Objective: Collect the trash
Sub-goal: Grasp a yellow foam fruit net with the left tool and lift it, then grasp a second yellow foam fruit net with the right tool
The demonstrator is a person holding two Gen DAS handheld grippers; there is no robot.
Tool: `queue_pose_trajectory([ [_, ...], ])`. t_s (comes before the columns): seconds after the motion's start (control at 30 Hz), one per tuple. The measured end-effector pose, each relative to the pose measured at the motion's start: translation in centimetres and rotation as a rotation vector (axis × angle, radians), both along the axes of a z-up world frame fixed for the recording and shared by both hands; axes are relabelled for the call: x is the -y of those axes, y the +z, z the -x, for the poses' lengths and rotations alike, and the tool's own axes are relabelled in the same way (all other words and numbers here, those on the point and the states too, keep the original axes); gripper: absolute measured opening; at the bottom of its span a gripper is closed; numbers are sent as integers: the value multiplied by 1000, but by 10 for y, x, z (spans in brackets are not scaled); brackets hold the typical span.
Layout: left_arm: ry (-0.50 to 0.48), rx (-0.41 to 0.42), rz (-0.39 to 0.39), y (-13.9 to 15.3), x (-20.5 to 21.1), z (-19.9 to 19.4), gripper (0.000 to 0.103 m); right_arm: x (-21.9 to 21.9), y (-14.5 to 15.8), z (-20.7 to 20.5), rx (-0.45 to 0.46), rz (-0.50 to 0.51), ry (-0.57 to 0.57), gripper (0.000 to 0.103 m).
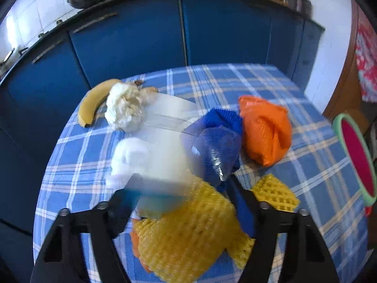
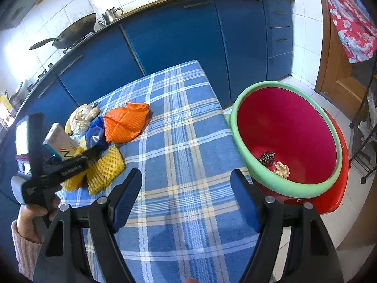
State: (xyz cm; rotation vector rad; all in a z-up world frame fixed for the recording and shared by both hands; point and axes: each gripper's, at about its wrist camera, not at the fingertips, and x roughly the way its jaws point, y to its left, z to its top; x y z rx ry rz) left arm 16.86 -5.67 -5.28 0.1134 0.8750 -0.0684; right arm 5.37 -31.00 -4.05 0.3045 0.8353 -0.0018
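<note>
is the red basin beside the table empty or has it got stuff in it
Not empty. The red basin holds two pieces of trash at its bottom: a dark spiky husk and a pale crumpled scrap.

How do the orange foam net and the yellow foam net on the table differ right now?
The orange foam net lies farther back, clear of both grippers; the yellow foam net lies nearer, right under the left gripper. The orange one is bunched into one mound; the yellow one shows as spread pieces. Both are mesh fruit sleeves on the checked tablecloth.

Left tool (image 2: 68, 155) half-closed, angled down; right tool (image 2: 186, 200) agape.
</note>
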Motion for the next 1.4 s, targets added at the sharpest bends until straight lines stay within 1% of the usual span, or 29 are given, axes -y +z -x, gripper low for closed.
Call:
queue_pose_trajectory([
  [0.03, -9, 15, 27, 5, -3, 3, 58, -1, 0, 0, 0, 0, 1, 78],
  [0.07, -15, 23, 48, 8, -5, 6, 54, -1, 0, 0, 0, -2, 1, 78],
  [0.13, -18, 44, 78, 14, -9, 10, 43, -2, -1, -1, -1, -4, 3, 78],
  [0.17, -22, 51, 93, 17, -10, 13, 41, -4, -1, -1, -1, -5, 5, 78],
  [0.23, -30, 51, 152, 22, -17, 18, 39, -7, -2, -2, -3, -5, 13, 78],
  [0.33, -30, 49, 210, 27, -22, 22, 38, -12, -2, -3, -3, -2, 25, 78],
  [0.47, -51, 63, 274, 37, -29, 33, 38, -18, -3, -5, -3, -3, 38, 78],
  [0.53, -64, 70, 291, 42, -32, 37, 38, -21, -4, -6, -5, -5, 45, 78],
  [0.7, -77, 63, 336, 44, -39, 44, 40, -33, -6, -12, -11, -4, 71, 78],
  [0.87, -40, 28, 366, 29, -52, 45, 40, -46, -10, -16, -24, -2, 97, 78],
  [0.9, -28, 14, 377, 25, -57, 44, 41, -48, -11, -17, -27, 0, 102, 78],
  [1.0, 5, -19, 398, 15, -66, 43, 50, -54, -14, -19, -37, 6, 113, 78],
  [1.1, 26, -28, 421, 11, -75, 44, 53, -59, -16, -20, -45, 10, 122, 78],
  [1.2, 32, -18, 449, 13, -82, 47, 55, -66, -17, -21, -50, 17, 135, 78],
  [1.23, 28, -8, 454, 15, -84, 49, 57, -68, -17, -22, -52, 19, 140, 78],
  [1.27, 25, 0, 452, 17, -85, 50, 60, -70, -17, -22, -53, 20, 143, 78],
  [1.33, 18, 16, 442, 20, -86, 52, 68, -75, -18, -23, -56, 22, 153, 78],
  [1.4, 14, 22, 434, 20, -88, 53, 68, -79, -19, -24, -58, 23, 161, 78],
])
